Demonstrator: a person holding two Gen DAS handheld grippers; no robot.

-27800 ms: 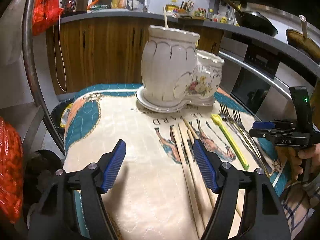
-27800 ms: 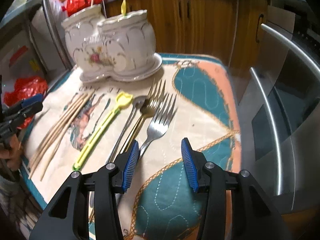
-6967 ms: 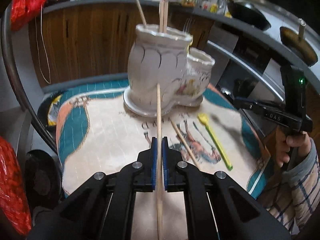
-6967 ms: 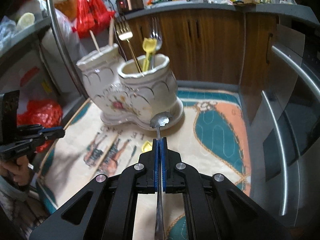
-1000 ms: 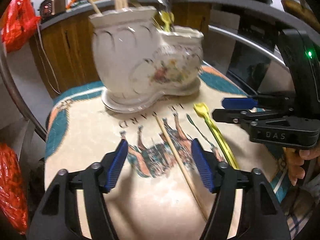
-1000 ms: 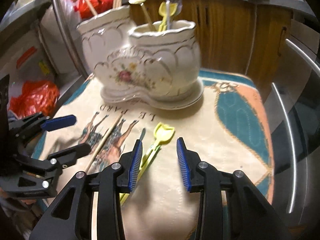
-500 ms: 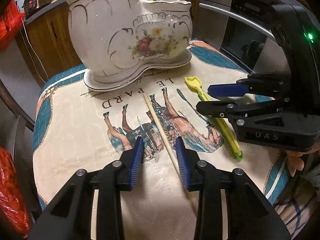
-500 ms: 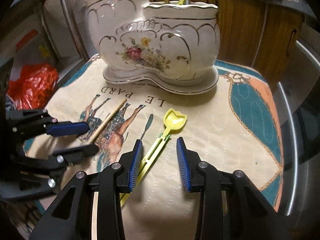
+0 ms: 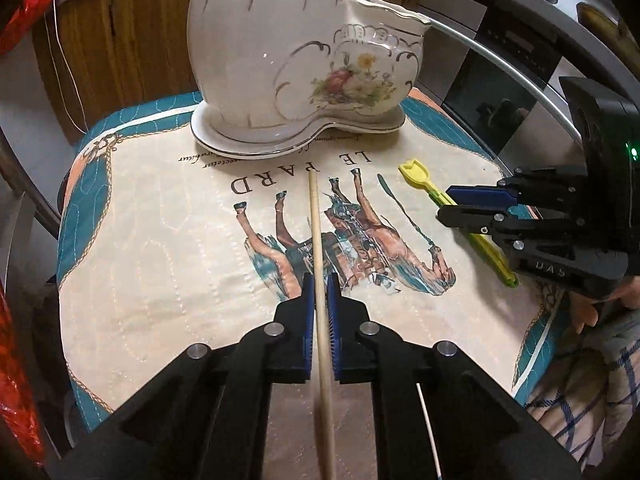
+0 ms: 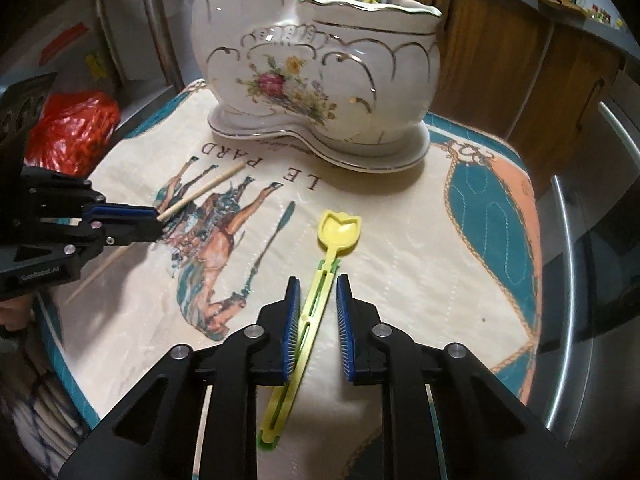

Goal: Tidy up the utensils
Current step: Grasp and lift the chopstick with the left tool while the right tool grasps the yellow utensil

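A white floral two-pot holder (image 9: 296,52) (image 10: 320,68) stands at the back of the printed cloth and holds utensils. A wooden chopstick (image 9: 318,248) (image 10: 200,194) lies on the cloth. My left gripper (image 9: 319,292) (image 10: 156,216) is nearly closed around it, pads at its sides. A yellow plastic utensil (image 10: 320,292) (image 9: 416,176) lies to the right. My right gripper (image 10: 318,300) (image 9: 444,204) is open, straddling its handle low over the cloth.
The cloth (image 9: 160,240) covers a small round-edged table. An oven front (image 10: 600,240) with a metal bar is to the right. A red bag (image 10: 72,128) sits to the left. Wooden cabinets stand behind.
Both grippers have dropped lower and moved forward. The left jaws have narrowed around the chopstick. The right jaws now straddle the yellow utensil's handle.
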